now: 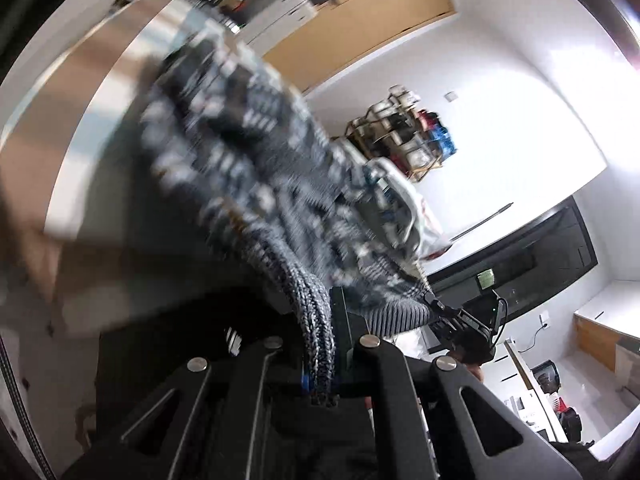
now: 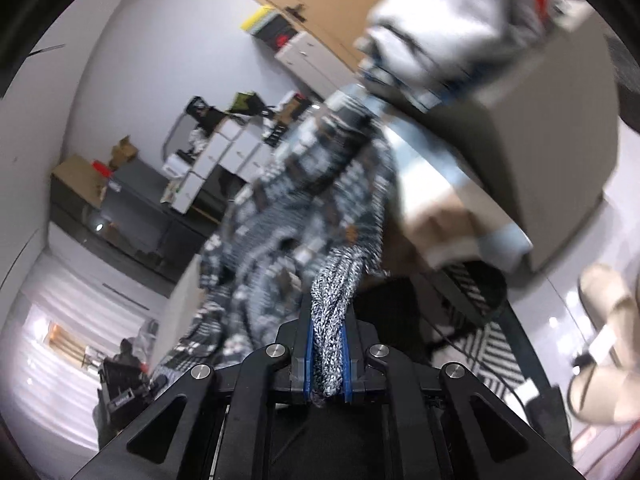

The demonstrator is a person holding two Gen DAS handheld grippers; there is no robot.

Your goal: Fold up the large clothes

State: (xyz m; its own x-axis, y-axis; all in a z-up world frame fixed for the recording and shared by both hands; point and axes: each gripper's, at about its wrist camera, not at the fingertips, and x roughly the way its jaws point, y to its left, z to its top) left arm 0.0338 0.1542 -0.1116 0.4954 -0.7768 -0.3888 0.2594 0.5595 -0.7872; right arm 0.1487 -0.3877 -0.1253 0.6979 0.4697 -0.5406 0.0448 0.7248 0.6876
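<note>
I see left gripper [image 1: 320, 364] clamped on ribbed hem of blue-grey and white patterned knit sweater [image 1: 256, 168] | right gripper [image 2: 328, 360] pinched on same hem [image 2: 334, 292] | sweater hangs blurred over light wooden table [image 1: 100, 92] edge | white-walled room beyond

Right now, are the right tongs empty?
No, the right tongs are shut on the knitted sweater's ribbed edge.

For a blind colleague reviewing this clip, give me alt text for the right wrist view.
The right gripper is shut on the ribbed edge of a grey, black and white patterned knit sweater, which stretches away, motion-blurred, toward a table. Behind are white walls, a wooden door and cluttered cabinets.
</note>
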